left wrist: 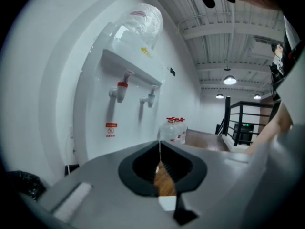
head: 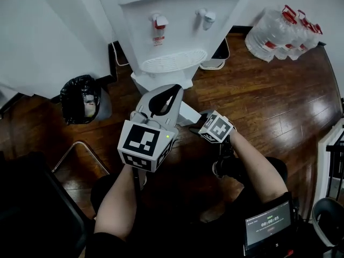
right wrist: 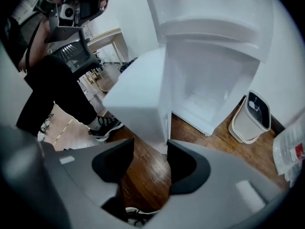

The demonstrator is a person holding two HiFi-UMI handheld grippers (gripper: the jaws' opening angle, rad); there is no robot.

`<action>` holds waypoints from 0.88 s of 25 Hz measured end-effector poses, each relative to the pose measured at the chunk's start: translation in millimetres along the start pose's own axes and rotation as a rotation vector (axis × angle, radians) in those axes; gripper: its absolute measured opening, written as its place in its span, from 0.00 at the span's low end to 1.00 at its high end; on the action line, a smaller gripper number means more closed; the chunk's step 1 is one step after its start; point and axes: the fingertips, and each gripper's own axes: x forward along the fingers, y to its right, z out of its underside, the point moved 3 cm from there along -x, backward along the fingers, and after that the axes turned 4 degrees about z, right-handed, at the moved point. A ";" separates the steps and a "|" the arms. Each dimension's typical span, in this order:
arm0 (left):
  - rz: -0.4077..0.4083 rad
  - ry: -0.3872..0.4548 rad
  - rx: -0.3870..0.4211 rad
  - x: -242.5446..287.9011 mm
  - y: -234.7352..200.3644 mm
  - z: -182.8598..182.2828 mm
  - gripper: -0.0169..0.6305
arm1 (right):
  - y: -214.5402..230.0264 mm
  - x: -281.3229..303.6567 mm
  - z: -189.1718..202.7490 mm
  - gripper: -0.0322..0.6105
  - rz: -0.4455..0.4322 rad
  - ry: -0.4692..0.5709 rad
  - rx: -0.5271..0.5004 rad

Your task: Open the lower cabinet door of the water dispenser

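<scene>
Water dispenser (head: 172, 31) stands against the wall on a wooden floor (head: 258, 101). Its lower cabinet door (right wrist: 138, 99) is swung open, exposing the white compartment (right wrist: 209, 89). Right gripper (right wrist: 150, 147): jaws spread, the door's lower corner at their tips, not pinched. Left gripper (left wrist: 159, 144): jaws pressed together, holding nothing.

The white door (right wrist: 138, 99) of the dispenser (right wrist: 214, 27) stands swung wide open — its thin edge faces the right tongs (right wrist: 150, 147), just ahead of them.
</scene>
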 end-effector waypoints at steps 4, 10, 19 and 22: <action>-0.050 -0.016 0.060 -27.9 11.0 10.2 0.07 | -44.0 -8.6 -9.0 0.40 0.028 0.009 -0.122; -0.156 -0.154 -0.020 -66.3 12.6 60.3 0.07 | -103.9 -6.0 -28.7 0.39 0.043 0.095 -0.215; -0.366 -0.208 -0.106 -118.2 -25.7 84.9 0.07 | -164.2 20.4 -71.5 0.33 -0.060 0.243 -0.031; -0.433 -0.109 -0.169 -131.9 -45.7 71.0 0.07 | -185.3 32.6 -92.5 0.33 -0.083 0.250 -0.075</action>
